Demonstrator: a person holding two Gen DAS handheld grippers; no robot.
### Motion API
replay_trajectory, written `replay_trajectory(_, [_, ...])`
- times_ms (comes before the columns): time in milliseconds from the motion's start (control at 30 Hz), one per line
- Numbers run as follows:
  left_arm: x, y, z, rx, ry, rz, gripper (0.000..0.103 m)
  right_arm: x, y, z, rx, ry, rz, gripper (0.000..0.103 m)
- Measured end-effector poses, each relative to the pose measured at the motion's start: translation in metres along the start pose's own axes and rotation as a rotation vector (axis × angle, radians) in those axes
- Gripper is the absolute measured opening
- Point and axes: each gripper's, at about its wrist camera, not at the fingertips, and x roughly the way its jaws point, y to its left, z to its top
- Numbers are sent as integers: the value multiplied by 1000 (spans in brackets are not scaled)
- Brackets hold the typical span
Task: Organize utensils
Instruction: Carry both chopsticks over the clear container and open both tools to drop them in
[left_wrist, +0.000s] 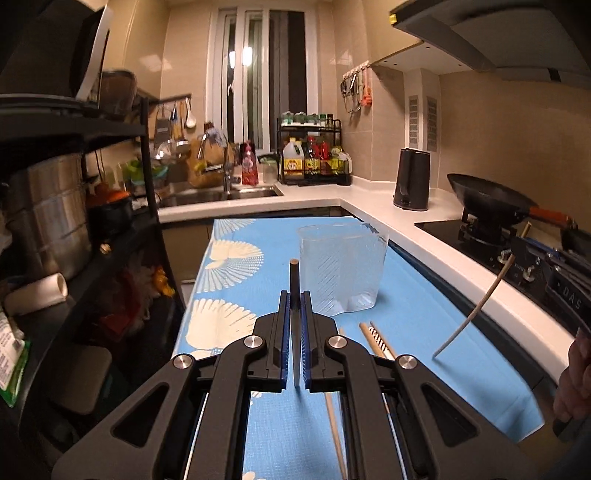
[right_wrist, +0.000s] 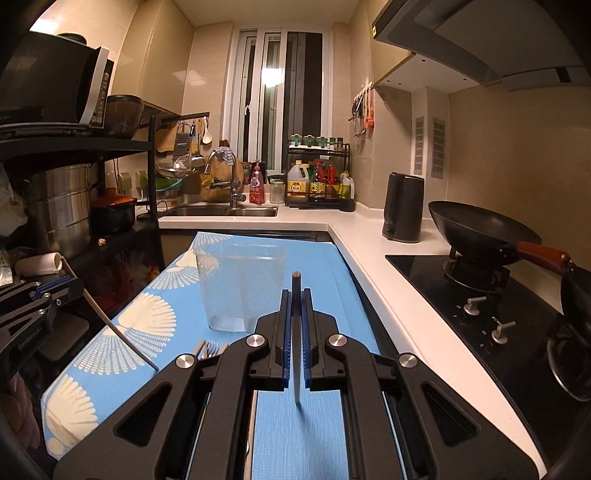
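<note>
Tabletop (left_wrist: 424, 354) covered by blue mat with white shell-fan print (right_wrist: 140, 325). Clear plastic cup (left_wrist: 341, 271) stands upright on mat toward far end, empty as far as visible. Wooden chopsticks (left_wrist: 373, 338) lie flat on mat on near side of cup, one striped near tip, partly hidden. Long wooden stick (left_wrist: 334, 424) lies on mat nearer camera. Forks (right_wrist: 210, 349) lie on mat just in front of cup; tines visible, handles hidden. White counter borders mat on right side.
</note>
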Motion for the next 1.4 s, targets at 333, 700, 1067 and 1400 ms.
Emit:
replay_trajectory(333, [22,23,55,-84,103,-97,5,19,-14,59,37,83,115,5])
replay_trajectory(700, [42,37,143,-125,102,-191,5,46,-29,153,92,3,197,5])
replay_trajectory(1067, [83,33,212,-166,29,-217,5,104,-14,212,101,-43,221,5])
replay_trajectory(1400, [203,32,158,-231,316,-268,5,205,-31,153,223,191,230,5])
